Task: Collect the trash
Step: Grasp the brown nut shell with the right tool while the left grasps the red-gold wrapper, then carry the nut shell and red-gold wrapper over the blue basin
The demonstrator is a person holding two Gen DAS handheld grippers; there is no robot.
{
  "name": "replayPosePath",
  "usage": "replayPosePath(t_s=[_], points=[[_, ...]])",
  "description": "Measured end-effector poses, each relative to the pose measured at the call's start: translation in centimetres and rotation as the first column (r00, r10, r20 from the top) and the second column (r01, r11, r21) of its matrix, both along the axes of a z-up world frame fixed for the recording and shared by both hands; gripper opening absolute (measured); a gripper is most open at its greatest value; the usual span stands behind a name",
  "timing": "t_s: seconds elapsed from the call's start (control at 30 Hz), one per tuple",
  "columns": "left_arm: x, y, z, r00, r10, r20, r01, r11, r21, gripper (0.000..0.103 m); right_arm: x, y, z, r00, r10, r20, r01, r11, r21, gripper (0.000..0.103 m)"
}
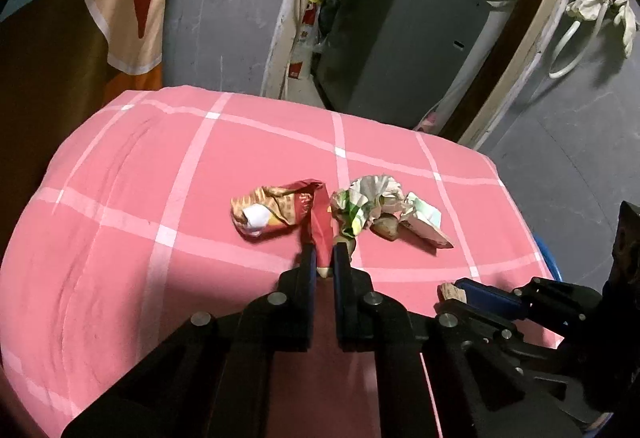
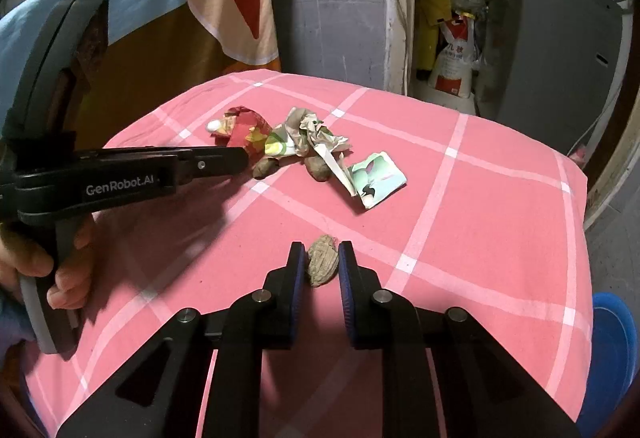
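Right up close, the left hand-held gripper (image 1: 324, 252) has its two black fingers clamped on the tail of a red snack wrapper (image 1: 280, 212), which trails away ahead of the tips across the pink checked cloth (image 1: 120, 238) on the counter. Over on the other side, the right hand-held gripper (image 2: 323, 258) is pinching a wrinkled brown shell (image 2: 323, 260), squeezed squarely between its blue-lined pads and resting on the cloth. Beyond the right gripper's tips, well apart from them, sits the trash pile: crumpled paper (image 2: 316, 130), a torn pale green packet (image 2: 378, 178) off to the right of it, and two more brown shells, one (image 2: 266, 166) touching the left gripper's tip, the other (image 2: 318, 166) just beside the paper. A person's hand (image 2: 60, 270) wraps the left gripper's handle at the left edge of the right wrist view. Farther back, a grey cabinet (image 2: 560, 50) stands beyond the counter, and a blue bin (image 2: 614, 358) peeks in low on the right.
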State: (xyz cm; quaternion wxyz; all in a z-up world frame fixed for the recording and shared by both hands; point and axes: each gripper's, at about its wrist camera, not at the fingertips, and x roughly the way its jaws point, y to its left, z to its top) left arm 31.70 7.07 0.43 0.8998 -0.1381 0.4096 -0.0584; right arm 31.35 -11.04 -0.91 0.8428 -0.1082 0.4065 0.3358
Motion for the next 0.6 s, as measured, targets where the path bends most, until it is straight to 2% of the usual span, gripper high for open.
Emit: replayPosePath(t_s=[0.23, 0.43, 0.6], points=[[-1.9, -0.6, 0.9, 0.999, -0.006, 0.05, 0.006, 1.0, -0.001, 0.005, -0.7, -1.0, 0.6, 0.999, -0.016, 0.046, 0.013, 0.999, 0.05, 0.015], [-4.3, -1.9, 2.9, 0.985, -0.015, 0.171, 0.012, 1.0, 0.02, 0.005, -2.2, -3.1, 2.6, 0.986, -0.063, 0.155, 0.039, 0.987, 0.155, 0.015], [-6.2, -4.3, 5.6, 0.956, -0.044, 0.289, 0.03, 0.998, 0.055, 0.005, -4.1, -5.3, 5.0, 0.951, -0.121, 0.285, 0.055, 0.971, 0.231, 0.015]])
